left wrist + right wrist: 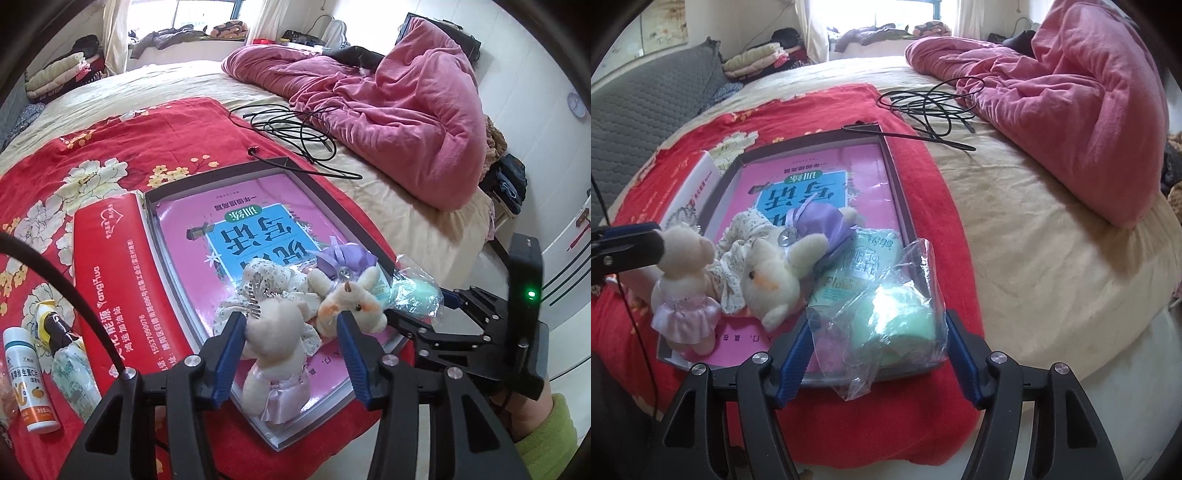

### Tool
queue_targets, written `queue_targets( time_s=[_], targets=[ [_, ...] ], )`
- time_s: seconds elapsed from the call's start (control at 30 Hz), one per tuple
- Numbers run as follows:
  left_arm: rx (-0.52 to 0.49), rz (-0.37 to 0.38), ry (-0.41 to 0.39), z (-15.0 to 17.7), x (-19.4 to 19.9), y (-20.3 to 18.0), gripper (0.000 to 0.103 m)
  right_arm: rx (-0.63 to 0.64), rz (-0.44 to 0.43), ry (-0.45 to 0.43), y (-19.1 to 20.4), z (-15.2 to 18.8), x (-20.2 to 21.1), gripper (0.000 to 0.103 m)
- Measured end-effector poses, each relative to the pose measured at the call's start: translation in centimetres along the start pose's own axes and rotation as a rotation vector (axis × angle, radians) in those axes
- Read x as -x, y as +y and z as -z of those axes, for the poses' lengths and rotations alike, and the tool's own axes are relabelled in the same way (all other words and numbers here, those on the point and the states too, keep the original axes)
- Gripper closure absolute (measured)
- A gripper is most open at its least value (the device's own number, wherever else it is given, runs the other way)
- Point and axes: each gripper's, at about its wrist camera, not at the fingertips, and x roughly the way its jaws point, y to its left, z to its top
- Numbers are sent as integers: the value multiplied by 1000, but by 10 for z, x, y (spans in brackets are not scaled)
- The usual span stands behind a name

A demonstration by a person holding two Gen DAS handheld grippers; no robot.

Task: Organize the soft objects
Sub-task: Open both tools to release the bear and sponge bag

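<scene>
Bed scene, red floral blanket (110,155) spread over a cream sheet (1034,221), pink quilt (406,110) bunched at the far side, black cable (295,129) coiled on the sheet beside it.

A shallow dark-rimmed tray (229,173) lies on the blanket with a pink book (192,236) inside it. Soft things pile at the near end of the tray: small bear in a pink skirt (273,343), a floral-dress doll (266,277), a cream plush rabbit (351,302) in a purple dress, and a green soft thing in a clear plastic bag (897,306), which sits on a green packet (864,266).

Left gripper (291,328): jaws part open, straddling the bear's head; the left blue pad looks to be touching it, the right pad stands apart, no squeeze visible.

Right gripper (877,328): jaws wide, either side of the plastic bag; pads near the bag's edges, and I can't tell if they touch it. Not gripping.

Left of the tray: red box (110,288) with white print, touching the tray's side. Further left on the blanket, a white bottle (29,380) and a tissue pack (74,373). A green sleeve (546,432) shows in the left wrist view, lower right.
</scene>
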Motion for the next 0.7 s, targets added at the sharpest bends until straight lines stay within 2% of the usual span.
queue_targets(
  time_s=[0.17, 0.43, 0.5, 0.6, 0.7],
  targets=[
    [6, 1, -6, 0, 3, 2, 52, 28, 26, 12, 5, -8, -13, 34],
    [8, 12, -31, -1, 9, 3, 52, -20, 19, 7, 3, -18, -24, 34],
    [8, 16, -34, -1, 11, 2, 52, -30, 21, -6, 3, -22, -23, 34],
    [7, 18, -36, -1, 12, 2, 52, 30, 81, -55, 14, -28, -20, 34],
    [14, 21, -35, -1, 13, 3, 52, 47, 58, -85, 22, -33, -22, 34]
  ],
)
